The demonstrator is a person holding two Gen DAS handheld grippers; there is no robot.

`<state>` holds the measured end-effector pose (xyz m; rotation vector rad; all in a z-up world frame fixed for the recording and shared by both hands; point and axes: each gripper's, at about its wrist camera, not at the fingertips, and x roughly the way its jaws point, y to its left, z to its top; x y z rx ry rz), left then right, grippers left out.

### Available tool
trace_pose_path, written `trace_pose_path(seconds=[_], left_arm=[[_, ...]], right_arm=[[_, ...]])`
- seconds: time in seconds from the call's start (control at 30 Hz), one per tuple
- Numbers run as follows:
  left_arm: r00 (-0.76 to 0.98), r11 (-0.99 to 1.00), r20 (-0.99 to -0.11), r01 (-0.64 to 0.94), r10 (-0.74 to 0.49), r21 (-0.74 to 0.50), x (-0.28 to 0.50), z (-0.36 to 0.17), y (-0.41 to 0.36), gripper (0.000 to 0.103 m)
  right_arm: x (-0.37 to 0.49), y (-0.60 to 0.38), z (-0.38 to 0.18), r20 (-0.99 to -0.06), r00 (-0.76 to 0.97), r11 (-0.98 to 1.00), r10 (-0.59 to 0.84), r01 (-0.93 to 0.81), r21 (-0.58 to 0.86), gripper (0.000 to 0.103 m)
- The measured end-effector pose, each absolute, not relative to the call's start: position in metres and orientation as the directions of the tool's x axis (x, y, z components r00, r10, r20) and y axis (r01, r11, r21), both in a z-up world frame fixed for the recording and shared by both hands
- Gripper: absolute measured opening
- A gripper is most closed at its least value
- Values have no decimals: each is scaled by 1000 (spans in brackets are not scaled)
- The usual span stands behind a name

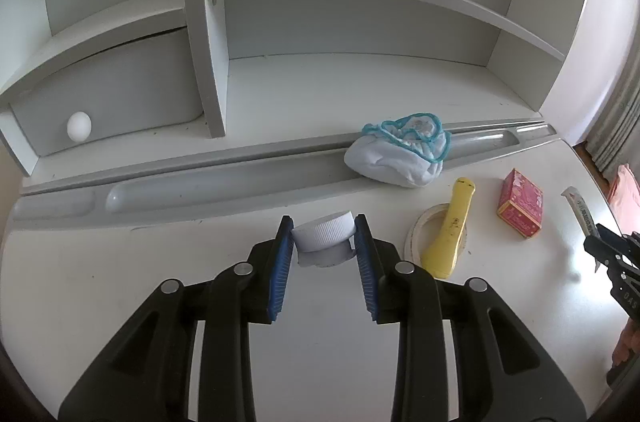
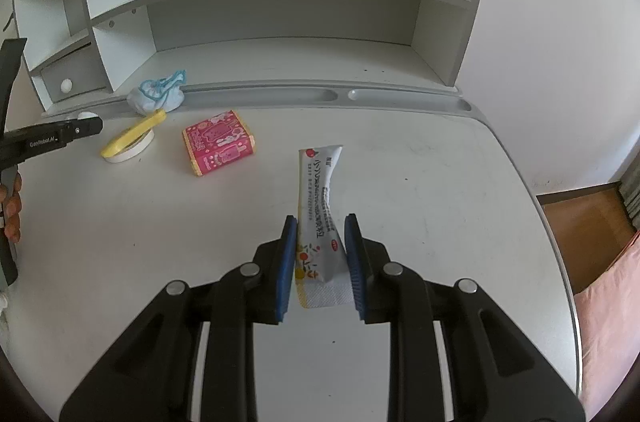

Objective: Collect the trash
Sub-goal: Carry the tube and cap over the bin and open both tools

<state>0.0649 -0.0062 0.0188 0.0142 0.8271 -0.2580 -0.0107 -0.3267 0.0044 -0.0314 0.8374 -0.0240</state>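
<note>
Hiding between right tongs [image 2: 321,229]: sachet [image 2: 319,210], small print unreadable.

One cap [image 1: 323,231], one sachet [image 2: 318,214], one pink box [image 2: 218,147], one tape roll [image 2: 130,146].

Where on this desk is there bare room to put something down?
Bare: the desk right of the packet, and the shelf behind the tray. Crowded: around the pink box, tape roll and cloth.

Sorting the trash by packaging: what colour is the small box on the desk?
The small box is pink-red with yellow edges and cartoon ice-lolly prints, clearest in the right wrist view.
</note>
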Motion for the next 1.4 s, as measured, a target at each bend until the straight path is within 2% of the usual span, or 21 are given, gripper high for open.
trace_pose_path(seconds=[0.37,0.47,0.53,0.63,0.73,0.83,0.93,1.03,1.17,1.27,1.33,1.4], left_arm=[[655,965,-718,245,-235,-92,65,22,-7,30],[697,957,-659,254,-283,-143,54,48,-6,30],[724,949,-619,285,-306,-135,38,67,-16,30],[712,915,-587,380,-384,-137,13,92,-52,30],[667,844,-558,522,-494,-123,-26,115,-114,30],[565,722,-540,680,-625,-125,-72,128,-193,30],[381,533,-560,836,-736,-130,-134,127,-281,30],[183,340,-610,929,-771,-150,-196,105,-363,30],[-11,196,-722,960,-692,-202,-251,35,-448,30],[-52,245,-841,945,-539,-216,-262,-59,-494,30],[-67,313,-887,921,-457,-230,-253,-107,-509,30],[-67,389,-927,895,-368,-219,-240,-152,-522,30]], right_arm=[[-9,-329,4,-750,662,1000,-10,-2,-15,24],[-16,-342,9,-724,688,999,43,-10,50,24],[-27,-356,16,-712,699,995,64,5,95,24],[-57,-390,38,-674,734,986,76,47,162,24],[-101,-431,61,-633,774,982,-1,121,146,24],[-156,-485,74,-610,789,958,-75,228,176,24],[-213,-548,70,-619,773,906,-139,351,235,24],[-262,-607,46,-663,728,834,-172,466,295,25],[-303,-662,-24,-758,639,735,-128,574,360,25],[-321,-688,-105,-849,525,654,-52,661,368,25],[-321,-703,-150,-877,476,621,65,668,409,25],[-318,-711,-182,-904,416,622,100,683,384,25]])
